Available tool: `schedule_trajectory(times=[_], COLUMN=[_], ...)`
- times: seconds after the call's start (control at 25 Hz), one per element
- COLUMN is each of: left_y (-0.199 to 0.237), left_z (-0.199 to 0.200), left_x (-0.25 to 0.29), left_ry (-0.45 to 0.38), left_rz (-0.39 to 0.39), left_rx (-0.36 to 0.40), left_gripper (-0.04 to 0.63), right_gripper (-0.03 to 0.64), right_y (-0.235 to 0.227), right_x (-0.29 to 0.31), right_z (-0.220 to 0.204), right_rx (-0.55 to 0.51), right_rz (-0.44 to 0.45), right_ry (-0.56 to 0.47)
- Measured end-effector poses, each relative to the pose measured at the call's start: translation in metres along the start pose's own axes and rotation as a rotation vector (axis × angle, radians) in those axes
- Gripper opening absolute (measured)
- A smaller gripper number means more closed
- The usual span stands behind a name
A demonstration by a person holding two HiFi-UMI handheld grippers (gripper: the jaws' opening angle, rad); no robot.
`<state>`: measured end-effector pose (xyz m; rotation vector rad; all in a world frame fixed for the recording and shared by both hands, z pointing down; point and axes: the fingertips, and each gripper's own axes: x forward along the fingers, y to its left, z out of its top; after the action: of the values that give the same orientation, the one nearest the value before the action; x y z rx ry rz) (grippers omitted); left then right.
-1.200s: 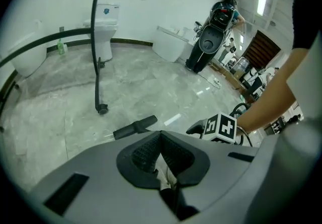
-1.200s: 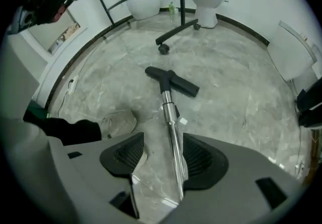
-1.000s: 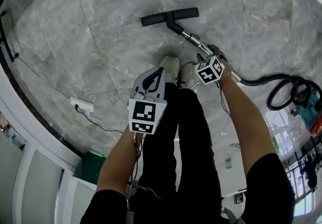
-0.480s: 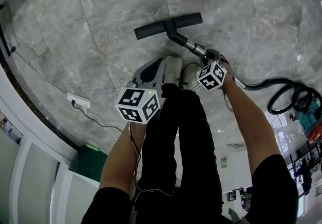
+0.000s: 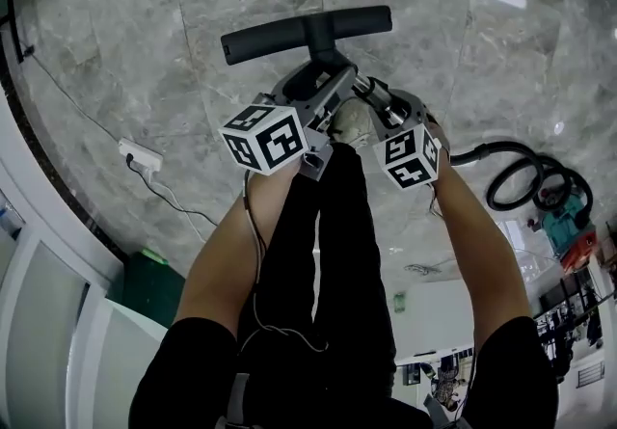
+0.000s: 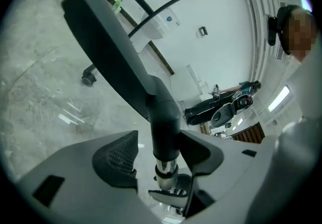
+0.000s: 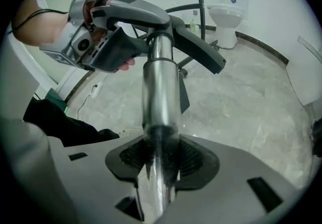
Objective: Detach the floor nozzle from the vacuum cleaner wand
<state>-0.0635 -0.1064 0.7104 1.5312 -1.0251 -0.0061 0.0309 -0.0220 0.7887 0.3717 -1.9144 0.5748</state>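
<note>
Head view showed the black floor nozzle (image 5: 289,32) held up above the marble floor (image 5: 125,41), joined to the wand (image 5: 378,97). The left gripper (image 6: 162,155) had the nozzle's neck between its jaws, which had just been opening and left a gap at one pad. The right gripper (image 7: 161,157), its jaws just closed narrower, clamped the wand.
</note>
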Motion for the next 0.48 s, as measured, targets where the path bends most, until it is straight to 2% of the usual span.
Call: schedule_trajectory(times=[0.2, 0.36, 0.44, 0.48], left_y=[-0.04, -0.061, -0.069, -0.073], left_z=[0.014, 0.007, 0.002, -0.002], left_x=[-0.007, -0.011, -0.014, -0.016], left_ry=[-0.023, -0.011, 0.0, 0.017], left_rz=[-0.083, -0.153, -0.173, -0.186], left_rx=[0.02, -0.044, -0.056, -0.033], left_gripper=[0.238, 0.235, 0.15, 0.143], right_gripper=[0.167, 0.167, 0.167, 0.167], right_y=[0.029, 0.048, 0.056, 0.06], right_x=[-0.039, -0.057, -0.062, -0.061], right_z=[0.011, 0.004, 0.0, -0.002], right_rx=[-0.008, -0.01, 0.009, 0.008], right_rz=[0.064, 0.074, 0.102, 0.119], right_ry=[-0.002, 0.03, 0.039, 0.043])
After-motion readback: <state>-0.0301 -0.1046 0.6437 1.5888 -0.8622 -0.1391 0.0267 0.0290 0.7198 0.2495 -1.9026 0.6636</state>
